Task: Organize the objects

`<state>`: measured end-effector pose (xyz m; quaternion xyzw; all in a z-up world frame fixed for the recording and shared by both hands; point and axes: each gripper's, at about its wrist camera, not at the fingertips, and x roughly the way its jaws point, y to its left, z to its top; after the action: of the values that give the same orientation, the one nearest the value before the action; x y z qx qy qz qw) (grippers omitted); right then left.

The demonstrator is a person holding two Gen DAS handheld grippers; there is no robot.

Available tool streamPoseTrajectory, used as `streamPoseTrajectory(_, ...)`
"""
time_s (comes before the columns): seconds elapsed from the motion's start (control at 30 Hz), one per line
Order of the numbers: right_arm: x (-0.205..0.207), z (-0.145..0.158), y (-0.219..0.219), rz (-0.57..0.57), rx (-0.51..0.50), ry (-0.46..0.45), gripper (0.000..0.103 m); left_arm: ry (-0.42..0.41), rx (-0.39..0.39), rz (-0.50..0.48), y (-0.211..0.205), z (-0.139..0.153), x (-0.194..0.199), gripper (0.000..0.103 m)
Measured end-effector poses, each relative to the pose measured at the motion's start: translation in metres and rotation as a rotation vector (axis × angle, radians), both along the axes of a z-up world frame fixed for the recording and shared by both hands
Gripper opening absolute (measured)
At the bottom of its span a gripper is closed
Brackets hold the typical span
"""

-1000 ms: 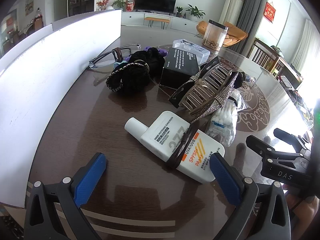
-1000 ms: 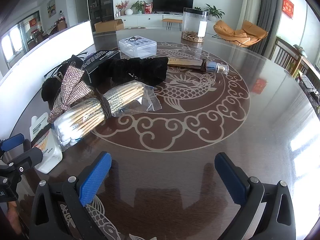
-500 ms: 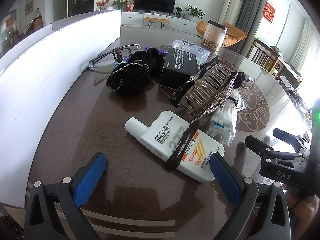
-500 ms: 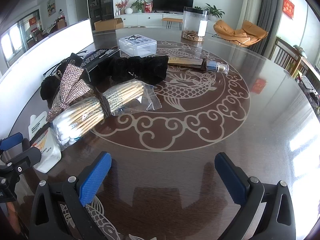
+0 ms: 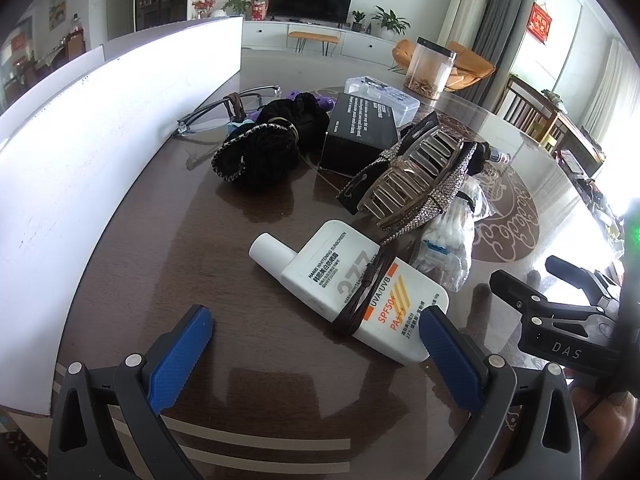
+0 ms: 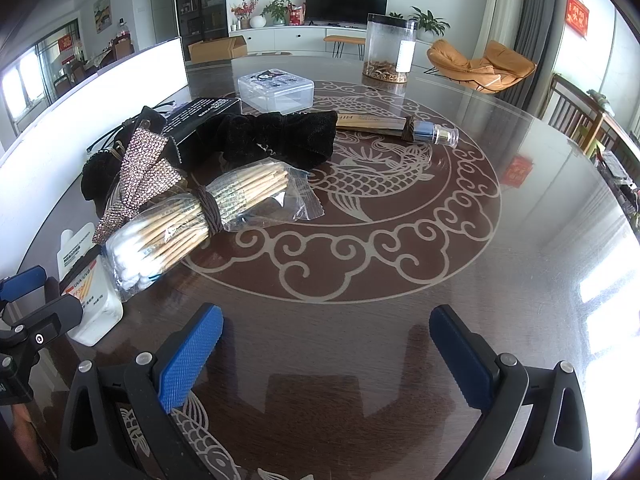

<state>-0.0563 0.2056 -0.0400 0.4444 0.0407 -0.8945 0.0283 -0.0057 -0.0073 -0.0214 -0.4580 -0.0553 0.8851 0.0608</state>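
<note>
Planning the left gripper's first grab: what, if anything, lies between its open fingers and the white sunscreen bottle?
Nothing visible. Only bare dark table separates the open left gripper from the white sunscreen bottle; its lower end sits beside the right blue fingertip. A brown hair tie wraps the bottle.

White sunscreen tube [image 5: 347, 288] with orange stripes, banded by brown hair tie [image 5: 362, 298]. Rhinestone-studded hair claw [image 5: 416, 176]; black scrunchie [image 5: 260, 152], black box [image 5: 362, 130]. Dark brown table [image 6: 400, 240] patterned with pale fish and scrolls.
</note>
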Motion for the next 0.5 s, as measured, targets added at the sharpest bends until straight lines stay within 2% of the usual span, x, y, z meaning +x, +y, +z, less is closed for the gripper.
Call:
streamPoseTrajectory(0.3,0.0,0.0,0.0,-0.001,0.0,0.0,0.103,-0.029,0.015,-0.024,-0.003,0.001,-0.003,0.103)
streamPoseTrajectory(0.5,0.0,0.0,0.0,-0.001,0.0,0.0,0.103,-0.031,0.126,0.025,-0.022,0.007,-0.004,0.103)
